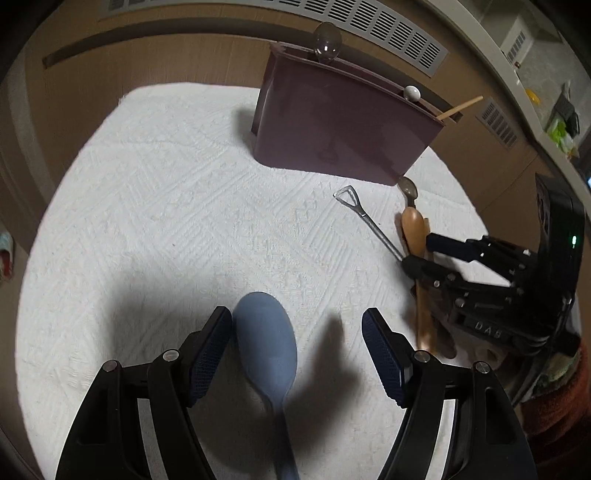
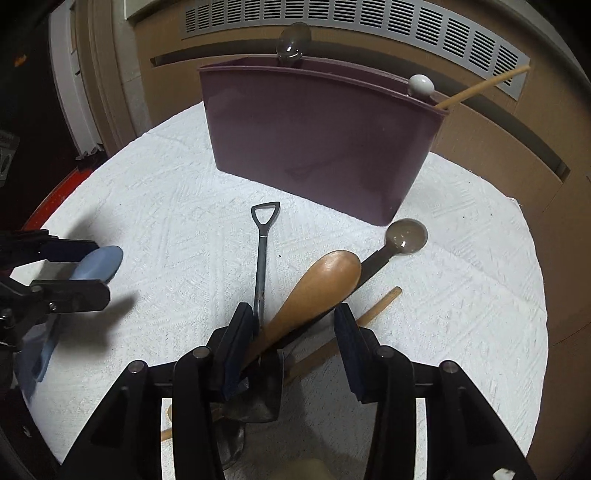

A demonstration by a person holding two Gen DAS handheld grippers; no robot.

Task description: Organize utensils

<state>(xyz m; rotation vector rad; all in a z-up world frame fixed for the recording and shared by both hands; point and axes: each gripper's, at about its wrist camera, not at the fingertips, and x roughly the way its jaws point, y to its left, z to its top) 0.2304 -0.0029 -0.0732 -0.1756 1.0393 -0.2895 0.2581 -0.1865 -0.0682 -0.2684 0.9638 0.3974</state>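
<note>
A blue spoon (image 1: 266,343) lies on the white cloth (image 1: 166,221) between the fingers of my left gripper (image 1: 297,354), which is open; its bowl sits close to the left pad. My right gripper (image 2: 293,332) is open astride a pile of utensils. Between its fingers are a wooden spoon (image 2: 325,280) and the handle of a metal shovel-shaped spoon (image 2: 264,243) by the left pad; the right pad stands clear. A grey translucent spoon (image 2: 406,236) and a wooden chopstick (image 2: 376,306) lie under them. A purple utensil holder (image 2: 314,140) stands behind.
The holder (image 1: 332,129) contains a grey spoon (image 2: 293,44), a white-knobbed utensil (image 2: 421,85) and a chopstick (image 2: 480,85). A brown wall with vent grilles (image 2: 332,18) is close behind it. My left gripper (image 2: 85,271) shows at the cloth's left edge.
</note>
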